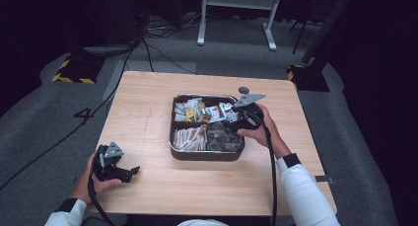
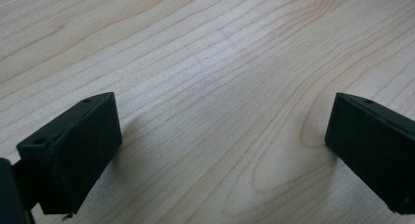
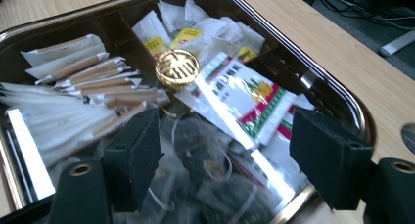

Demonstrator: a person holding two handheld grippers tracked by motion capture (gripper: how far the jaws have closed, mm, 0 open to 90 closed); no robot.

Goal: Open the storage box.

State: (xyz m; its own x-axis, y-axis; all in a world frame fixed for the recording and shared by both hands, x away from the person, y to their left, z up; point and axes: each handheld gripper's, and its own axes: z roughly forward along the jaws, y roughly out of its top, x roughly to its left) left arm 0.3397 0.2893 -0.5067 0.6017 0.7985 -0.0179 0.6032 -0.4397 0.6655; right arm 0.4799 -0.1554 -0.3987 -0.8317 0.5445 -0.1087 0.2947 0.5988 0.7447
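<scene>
A dark metal tray with several compartments stands at the table's middle. It holds white packets with yellow labels, paper-wrapped sticks, a round gold capsule, a red, green and white sachet and clear bags of dark leaves. My right gripper hovers over the tray's right side, pointing left. Its jaws are wide open above the clear bags with nothing pinched. My left gripper rests near the table's front left corner, open over bare wood.
The wooden table is bare to the left of and in front of the tray. A round dark grommet sits just behind the tray's right corner. Cables and a white stand's legs lie on the grey floor beyond the table.
</scene>
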